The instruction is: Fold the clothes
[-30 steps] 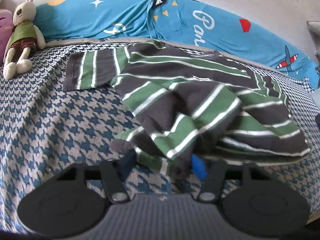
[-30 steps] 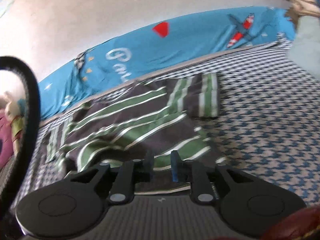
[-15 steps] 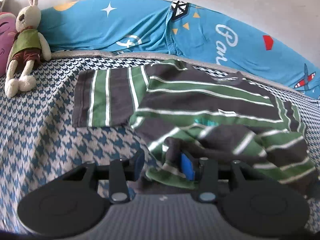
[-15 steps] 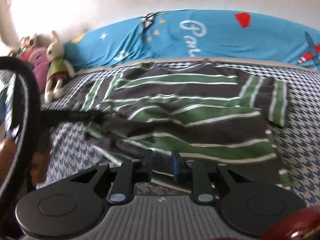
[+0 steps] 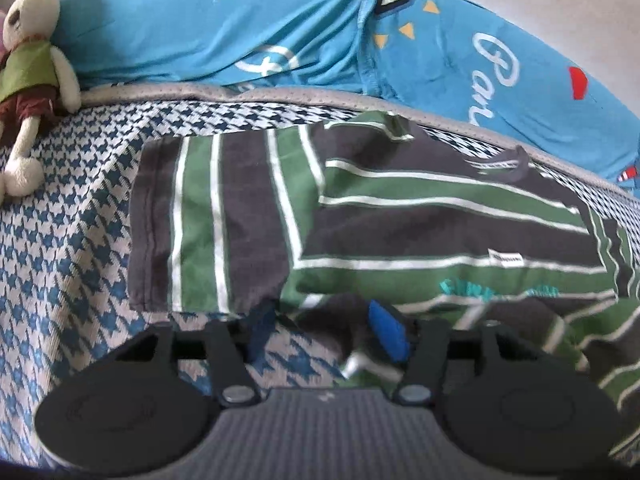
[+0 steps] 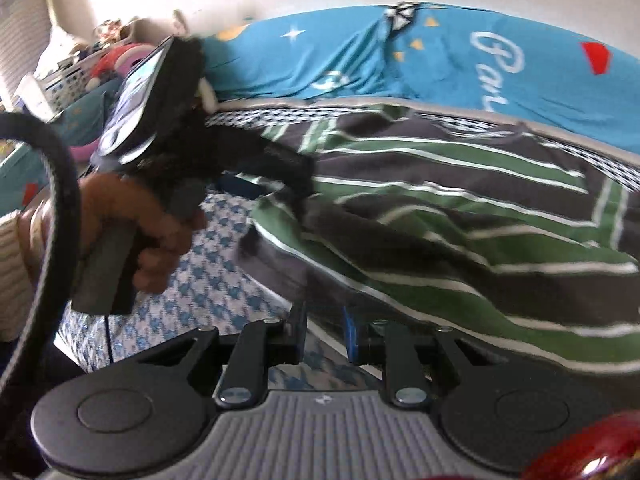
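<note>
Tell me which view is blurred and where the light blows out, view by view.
Left wrist view: mostly sharp, with fisheye bending of the bed edge; the striped shirt smears only near the left gripper. Right wrist view: motion blur across the shirt and the hand holding the other gripper; bright light washes out the upper left corner.

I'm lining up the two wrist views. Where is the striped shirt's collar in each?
Left wrist: the collar sits upper right, at the shirt's far edge, just below the bed's grey border.
Right wrist: the collar sits upper right, again at the far edge; it is blurred.
Shared landmark: the white cursive lettering on the blue cloth, just above the collar.
</note>
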Action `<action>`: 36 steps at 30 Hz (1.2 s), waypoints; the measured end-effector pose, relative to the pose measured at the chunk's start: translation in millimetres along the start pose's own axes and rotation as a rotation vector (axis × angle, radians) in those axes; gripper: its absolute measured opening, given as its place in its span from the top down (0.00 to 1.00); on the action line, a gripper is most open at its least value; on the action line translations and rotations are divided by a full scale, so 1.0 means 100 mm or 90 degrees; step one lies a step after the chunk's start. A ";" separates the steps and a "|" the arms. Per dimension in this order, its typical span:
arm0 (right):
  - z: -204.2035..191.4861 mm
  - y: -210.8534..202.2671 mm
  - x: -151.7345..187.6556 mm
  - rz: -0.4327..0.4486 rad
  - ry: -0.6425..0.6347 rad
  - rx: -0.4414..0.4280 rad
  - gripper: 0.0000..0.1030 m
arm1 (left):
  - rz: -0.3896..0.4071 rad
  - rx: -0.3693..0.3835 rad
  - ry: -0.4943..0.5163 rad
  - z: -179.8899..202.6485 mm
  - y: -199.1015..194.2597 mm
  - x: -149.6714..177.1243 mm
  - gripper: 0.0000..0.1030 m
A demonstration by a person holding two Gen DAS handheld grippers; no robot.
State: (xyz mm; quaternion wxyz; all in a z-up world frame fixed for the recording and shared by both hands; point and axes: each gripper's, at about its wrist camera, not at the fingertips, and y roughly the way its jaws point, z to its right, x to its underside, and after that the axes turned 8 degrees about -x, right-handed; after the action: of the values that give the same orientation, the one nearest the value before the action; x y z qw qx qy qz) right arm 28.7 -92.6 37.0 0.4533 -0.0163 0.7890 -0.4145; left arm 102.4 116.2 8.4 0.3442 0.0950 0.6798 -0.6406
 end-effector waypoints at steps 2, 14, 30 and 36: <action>-0.07 0.09 -0.02 -0.001 -0.019 -0.010 0.81 | -0.004 0.002 -0.029 -0.08 0.01 -0.05 0.17; -0.38 0.46 -0.06 0.000 -0.097 -0.032 0.79 | 0.002 0.007 -0.084 -0.30 -0.13 -0.17 0.05; -0.62 0.93 -0.06 -0.006 -0.155 0.042 0.68 | 0.028 0.029 -0.102 -0.50 -0.42 -0.14 0.03; -0.62 1.02 -0.07 0.006 -0.152 0.070 0.68 | 0.038 0.031 -0.109 -0.60 -0.50 -0.15 0.02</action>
State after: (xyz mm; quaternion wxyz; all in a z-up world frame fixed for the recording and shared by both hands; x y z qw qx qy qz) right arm 23.8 17.2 -11.1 0.5459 -0.0373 0.7057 -0.4500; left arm 64.2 169.0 54.4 0.4174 0.0684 0.6288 -0.6525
